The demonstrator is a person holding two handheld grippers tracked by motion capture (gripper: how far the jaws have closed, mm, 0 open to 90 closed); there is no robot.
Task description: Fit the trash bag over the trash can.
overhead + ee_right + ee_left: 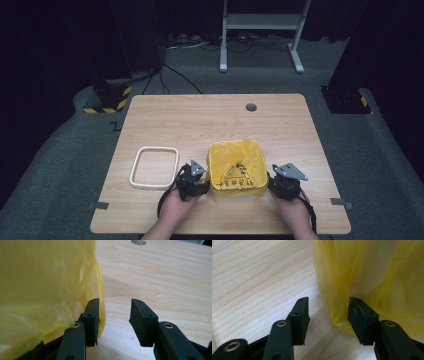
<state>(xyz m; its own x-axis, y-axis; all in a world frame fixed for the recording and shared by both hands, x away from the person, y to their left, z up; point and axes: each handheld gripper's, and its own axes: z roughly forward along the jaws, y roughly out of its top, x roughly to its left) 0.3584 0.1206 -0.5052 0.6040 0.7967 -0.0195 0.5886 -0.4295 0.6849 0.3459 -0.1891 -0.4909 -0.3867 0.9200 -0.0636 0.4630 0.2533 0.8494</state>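
A yellow plastic bag stands open on the wooden table, with black print on its inside. My left gripper is at the bag's left side and my right gripper at its right side, each held in a hand. In the left gripper view the left gripper is open; a fold of the bag reaches into the gap beside the right-hand jaw. In the right gripper view the right gripper is open over bare wood, and the bag bulges against the outside of its left-hand jaw.
A white rectangular frame lies flat on the table left of the left gripper. A round grey cable hole sits near the table's far edge. Beyond the table, a white stand rests on grey carpet.
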